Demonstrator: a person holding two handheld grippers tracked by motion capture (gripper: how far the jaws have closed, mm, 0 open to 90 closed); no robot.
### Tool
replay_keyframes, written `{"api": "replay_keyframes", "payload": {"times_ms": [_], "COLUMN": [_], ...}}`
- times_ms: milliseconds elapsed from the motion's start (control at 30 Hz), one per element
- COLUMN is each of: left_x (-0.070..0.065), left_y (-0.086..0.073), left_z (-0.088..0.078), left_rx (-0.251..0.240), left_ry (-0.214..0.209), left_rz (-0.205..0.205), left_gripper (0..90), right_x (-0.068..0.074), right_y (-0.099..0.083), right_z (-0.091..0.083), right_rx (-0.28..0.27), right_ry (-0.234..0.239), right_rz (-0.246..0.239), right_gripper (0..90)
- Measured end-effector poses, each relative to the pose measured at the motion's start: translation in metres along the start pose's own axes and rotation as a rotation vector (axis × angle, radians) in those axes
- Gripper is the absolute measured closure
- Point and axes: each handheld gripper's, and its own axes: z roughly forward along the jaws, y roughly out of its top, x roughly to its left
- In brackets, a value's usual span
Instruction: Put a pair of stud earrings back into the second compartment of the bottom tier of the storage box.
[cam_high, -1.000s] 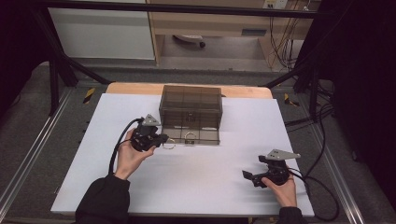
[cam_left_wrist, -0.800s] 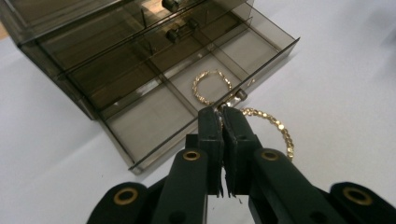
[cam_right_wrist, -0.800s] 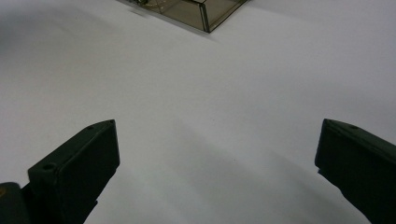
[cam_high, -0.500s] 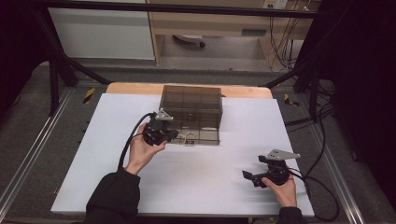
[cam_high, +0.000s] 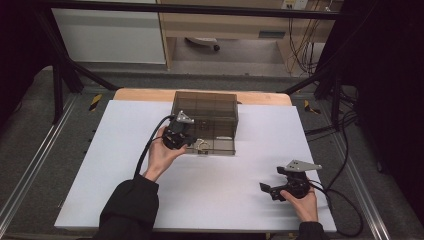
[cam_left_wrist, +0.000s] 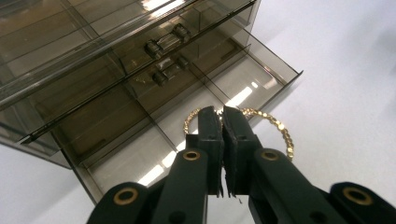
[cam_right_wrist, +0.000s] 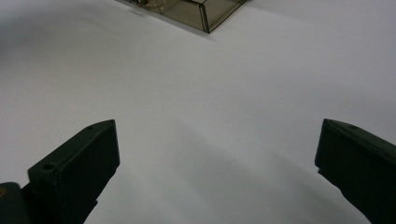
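Observation:
A smoky translucent box (cam_high: 205, 112) with an open pulled-out drawer (cam_high: 220, 145) stands at the table's middle back. My left gripper (cam_high: 192, 141) is shut on a gold bead bracelet (cam_left_wrist: 275, 125) and holds it over the drawer's front compartment (cam_left_wrist: 224, 93). The bracelet (cam_high: 201, 145) hangs as a loop beyond the closed jaws. My right gripper (cam_high: 265, 188) rests low at the front right of the white table (cam_high: 225, 195), open, with nothing between its fingers (cam_right_wrist: 74, 172).
The drawer has several dividers (cam_left_wrist: 154, 123) and a latch (cam_left_wrist: 163, 44) above it. A corner of the box (cam_right_wrist: 203, 18) shows far off in the right gripper view. Cables (cam_high: 345, 200) trail off the table's right edge. White tabletop lies between the two hands.
My left gripper has moved right and forward with the bracelet, from the table left of the box to above the open drawer. The right gripper has stayed put.

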Motion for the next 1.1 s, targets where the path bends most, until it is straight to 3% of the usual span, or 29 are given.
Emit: {"api": "replay_keyframes", "payload": {"times_ms": [333,767,1100], "left_x": [0.003,0.014,0.014], "left_y": [0.010,0.004,-0.001], "left_z": [0.020,0.049,0.068], "left_rx": [0.019,0.046,0.071], "left_ry": [0.034,0.068,0.074], "left_rz": [-0.005,-0.010,-0.004], "left_gripper": [86.6,86.5,86.4], "right_x": [0.000,0.000,-0.001], "right_y": [0.000,0.000,0.000], "right_z": [0.000,0.000,-0.001], "right_rx": [0.002,0.001,-0.001], "right_ry": [-0.001,0.001,0.001], "right_rz": [-0.004,-0.005,-0.005], "right_gripper": [0.6,0.6,0.6]}}
